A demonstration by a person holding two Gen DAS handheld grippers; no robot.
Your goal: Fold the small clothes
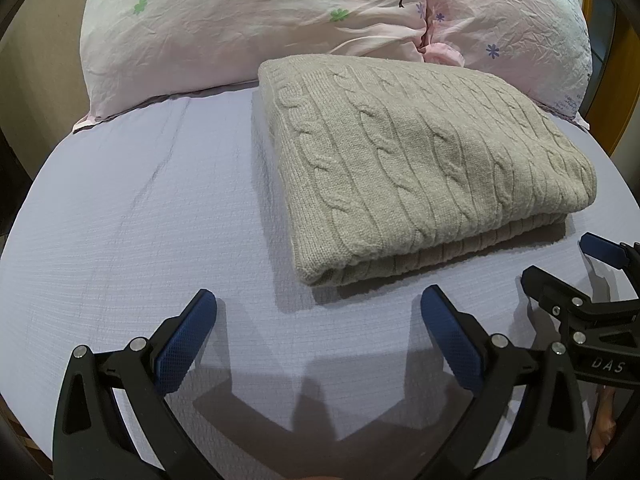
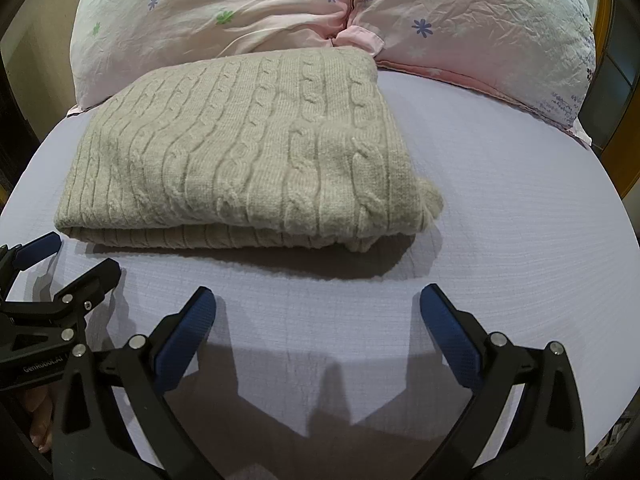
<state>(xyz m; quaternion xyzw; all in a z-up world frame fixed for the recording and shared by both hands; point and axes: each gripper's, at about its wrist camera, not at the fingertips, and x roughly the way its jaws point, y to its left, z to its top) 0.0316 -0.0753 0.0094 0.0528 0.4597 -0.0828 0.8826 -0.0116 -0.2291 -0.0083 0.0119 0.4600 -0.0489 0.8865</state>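
A beige cable-knit sweater [image 1: 412, 152] lies folded into a thick rectangle on the lilac bed sheet [image 1: 140, 208]. It also shows in the right wrist view [image 2: 248, 152], with a small corner sticking out at its right front. My left gripper [image 1: 318, 308] is open and empty, hovering over the sheet just in front of the sweater's front left corner. My right gripper [image 2: 318, 306] is open and empty, in front of the sweater's front edge. Each gripper shows at the edge of the other's view: the right one [image 1: 568, 268] and the left one [image 2: 68, 256].
Two pink floral pillows [image 1: 256, 16] [image 2: 480, 28] lie against the sweater's far edge. A wooden frame [image 1: 612, 92] stands at the right. The sheet [image 2: 520, 208] stretches to the right of the sweater and to the left of it in the left wrist view.
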